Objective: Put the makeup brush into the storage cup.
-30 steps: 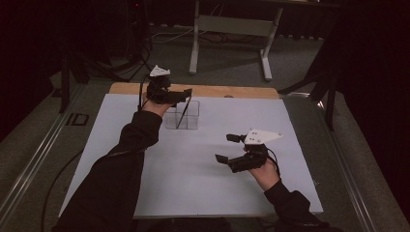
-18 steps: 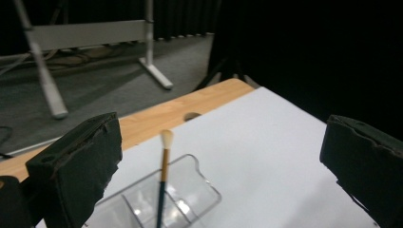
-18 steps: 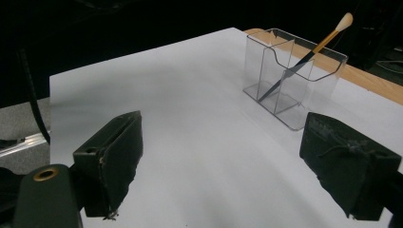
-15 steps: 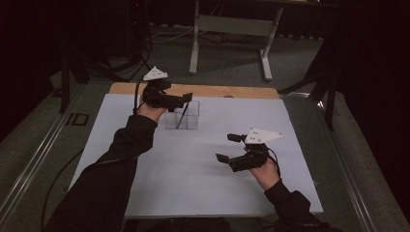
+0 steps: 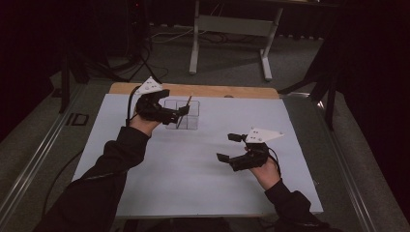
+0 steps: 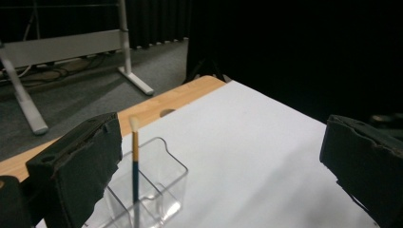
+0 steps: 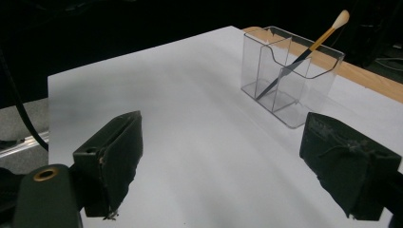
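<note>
Since the earlier frames, the left claw (image 5: pixel 183 110) has drawn slightly back from the holder (image 5: pixel 183 115), and the brush (image 5: pixel 183 112) now stands free inside it; the right claw (image 5: pixel 230 147) has barely shifted. Brush location: leaning in a compartment of the clear holder, bristle end down, pale tip above the rim, as the right gripper view confirms (image 7: pixel 304 52). Holder location: far side of the white counter (image 5: pixel 193 183), near its wooden edge. Left claw: jaws spread wide, holding nothing; in the left gripper view the brush (image 6: pixel 134 166) stands just beside one jaw, and contact cannot be judged. Right claw: jaws likewise spread wide, empty, hovering over bare counter well apart from the holder. Judgement: the step in hand appears to be releasing the brush and clearing away. To do it well, withdraw the left claw up and away from the holder without brushing the handle, which could tip the light holder.
</note>
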Demonstrator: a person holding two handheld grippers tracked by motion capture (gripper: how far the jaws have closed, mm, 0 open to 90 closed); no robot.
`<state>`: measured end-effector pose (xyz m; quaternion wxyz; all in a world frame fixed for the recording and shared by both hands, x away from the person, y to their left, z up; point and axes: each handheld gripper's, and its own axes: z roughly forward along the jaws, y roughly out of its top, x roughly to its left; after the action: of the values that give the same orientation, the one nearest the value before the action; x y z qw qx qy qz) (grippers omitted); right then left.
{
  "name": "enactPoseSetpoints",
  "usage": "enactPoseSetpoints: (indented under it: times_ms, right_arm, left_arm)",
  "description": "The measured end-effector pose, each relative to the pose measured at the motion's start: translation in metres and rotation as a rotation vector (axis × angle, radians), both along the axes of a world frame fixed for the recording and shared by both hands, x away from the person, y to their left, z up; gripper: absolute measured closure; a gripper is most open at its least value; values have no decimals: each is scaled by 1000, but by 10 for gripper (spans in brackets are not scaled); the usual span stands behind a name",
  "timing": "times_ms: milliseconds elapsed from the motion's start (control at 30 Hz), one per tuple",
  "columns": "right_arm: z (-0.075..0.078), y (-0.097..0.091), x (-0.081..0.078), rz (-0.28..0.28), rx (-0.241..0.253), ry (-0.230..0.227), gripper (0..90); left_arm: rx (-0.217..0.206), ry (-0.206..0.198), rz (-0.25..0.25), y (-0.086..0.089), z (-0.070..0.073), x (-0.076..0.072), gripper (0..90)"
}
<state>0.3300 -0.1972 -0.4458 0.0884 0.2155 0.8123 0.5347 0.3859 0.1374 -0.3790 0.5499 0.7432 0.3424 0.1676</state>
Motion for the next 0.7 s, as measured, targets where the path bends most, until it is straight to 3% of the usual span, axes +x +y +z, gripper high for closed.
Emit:
enactPoseSetpoints:
  times_ms: [700]
  right_arm:
    - [1, 0, 0, -4, 2, -2, 142]
  left_arm:
    - [-43, -12, -102, 8, -14, -53, 5]
